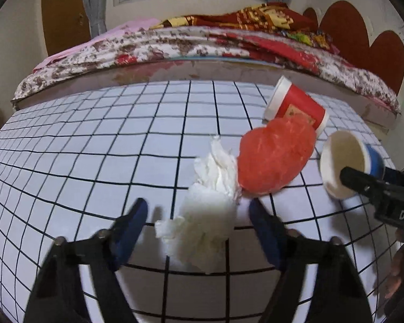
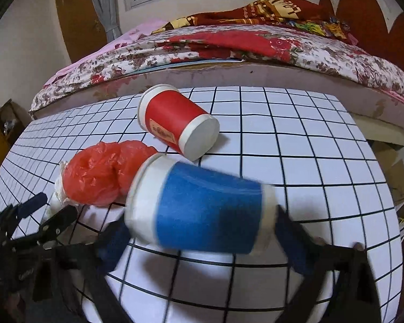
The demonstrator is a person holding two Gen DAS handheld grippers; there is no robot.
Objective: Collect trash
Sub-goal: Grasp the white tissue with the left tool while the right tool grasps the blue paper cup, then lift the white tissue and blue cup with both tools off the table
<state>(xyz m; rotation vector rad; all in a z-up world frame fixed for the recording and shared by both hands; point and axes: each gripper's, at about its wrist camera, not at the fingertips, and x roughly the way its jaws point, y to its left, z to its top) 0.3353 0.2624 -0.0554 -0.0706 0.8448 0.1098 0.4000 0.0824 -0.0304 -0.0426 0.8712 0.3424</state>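
Straddling the crumpled white tissue (image 1: 202, 231), the left tool (image 1: 198, 212) has its fingers apart, one on either side of the wad and neither pad clearly pressing on it. The right tool (image 2: 202, 231) brackets the blue paper cup (image 2: 202, 207), which lies on its side with its open mouth toward the left tool; its fingers sit at the cup's two ends, but whether they bear on it I cannot tell.

Risks, as I judge them: the tissue is soft and loose, so a shallow pinch may take only a flap and leave the rest on the counter (image 1: 80, 161). The cup is round and lying down, so an uneven squeeze could roll it away or crush its wall.

A crumpled red plastic bag (image 1: 274, 158) lies touching the tissue's far end and close against the blue cup's rim, so lifting either could drag it along. A red paper cup (image 2: 175, 121) lies on its side behind them, near the counter's far edge, beyond which stands a bed (image 2: 229, 53) with a floral cover.
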